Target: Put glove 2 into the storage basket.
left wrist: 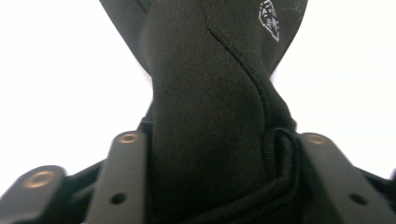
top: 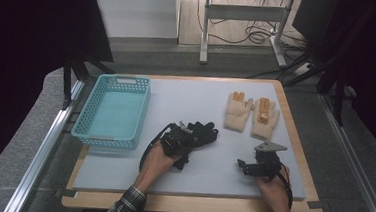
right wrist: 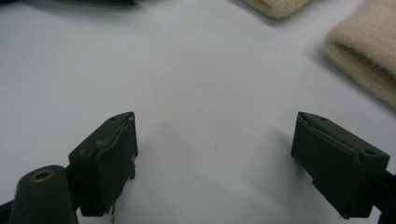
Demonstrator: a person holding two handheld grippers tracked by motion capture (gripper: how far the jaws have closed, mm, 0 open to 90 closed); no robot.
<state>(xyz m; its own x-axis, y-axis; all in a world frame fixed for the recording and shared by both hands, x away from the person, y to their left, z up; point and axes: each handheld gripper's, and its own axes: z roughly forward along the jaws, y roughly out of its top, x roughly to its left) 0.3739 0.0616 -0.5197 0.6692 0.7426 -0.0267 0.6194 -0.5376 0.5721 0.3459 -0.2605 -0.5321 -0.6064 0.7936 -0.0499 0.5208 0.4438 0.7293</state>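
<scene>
Black fabric of a glove is seen bunched between the jaws of the left claw, which are closed on its cuff end; the stitched seam and a small white logo are visible in the left gripper view. In the high view the black glove is found near the middle of the pale grey tabletop, with the left claw pressed onto its near end and the fingers of the glove spread away from the person. A pair of cream gloves with orange fingertips is laid flat beyond and to the right of the black glove, well apart from it. A turquoise basket is set to the left of the black glove, near the tabletop's left edge. The right claw is held to the right of the black glove, nearer the person; its jaws are spread wide with only bare tabletop between them.
</scene>
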